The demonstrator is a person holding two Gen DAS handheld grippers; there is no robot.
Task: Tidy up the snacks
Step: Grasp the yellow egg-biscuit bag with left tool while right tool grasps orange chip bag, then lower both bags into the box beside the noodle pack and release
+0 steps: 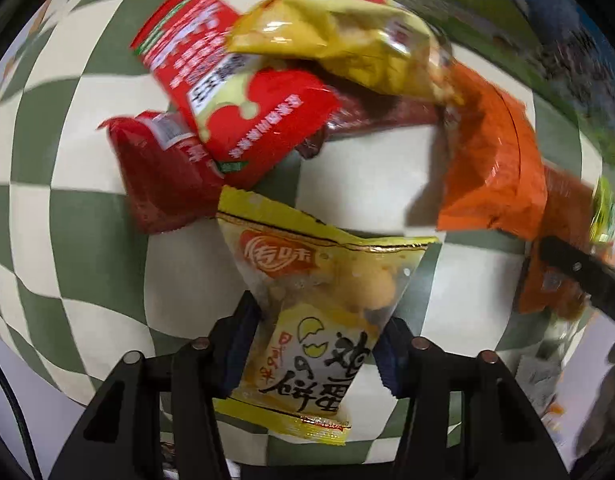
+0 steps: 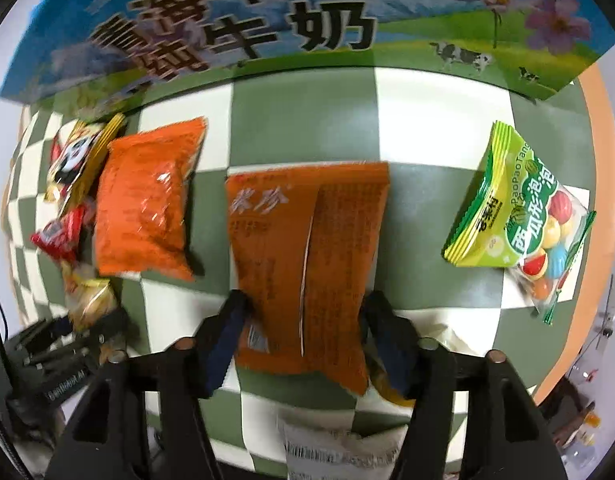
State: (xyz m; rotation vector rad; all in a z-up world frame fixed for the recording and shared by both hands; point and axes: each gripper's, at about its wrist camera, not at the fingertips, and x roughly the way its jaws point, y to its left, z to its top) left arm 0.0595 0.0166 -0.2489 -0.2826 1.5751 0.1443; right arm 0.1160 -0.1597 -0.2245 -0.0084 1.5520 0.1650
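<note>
Snacks are spread over a green-and-cream checked cloth [image 1: 87,216]. In the left wrist view, a dark red packet [image 1: 163,176] is seen at the left, partly overlapped by a bright red packet [image 1: 231,92], on whose upper end a yellow bag [image 1: 347,40] is laid. Further right an orange packet [image 1: 491,160] is found. At the lower centre a yellow egg-biscuit packet [image 1: 319,312] is pinched by the left gripper [image 1: 319,344], its pads pressed against both sides so that the packet is narrowed between them.

In the right wrist view, a panda-printed packet [image 2: 73,156] and small red and yellow packets are crowded at the left edge, just beside a puffy orange bag [image 2: 147,196]. At the centre a flat orange packet [image 2: 307,256] is clamped across its width by the right gripper [image 2: 307,320], both pads being in contact with its edges. Well apart at the right, a green candy bag [image 2: 519,216] is laid on the cloth. Along the top a printed milk carton box [image 2: 291,20] is stood against the cloth's far edge.
</note>
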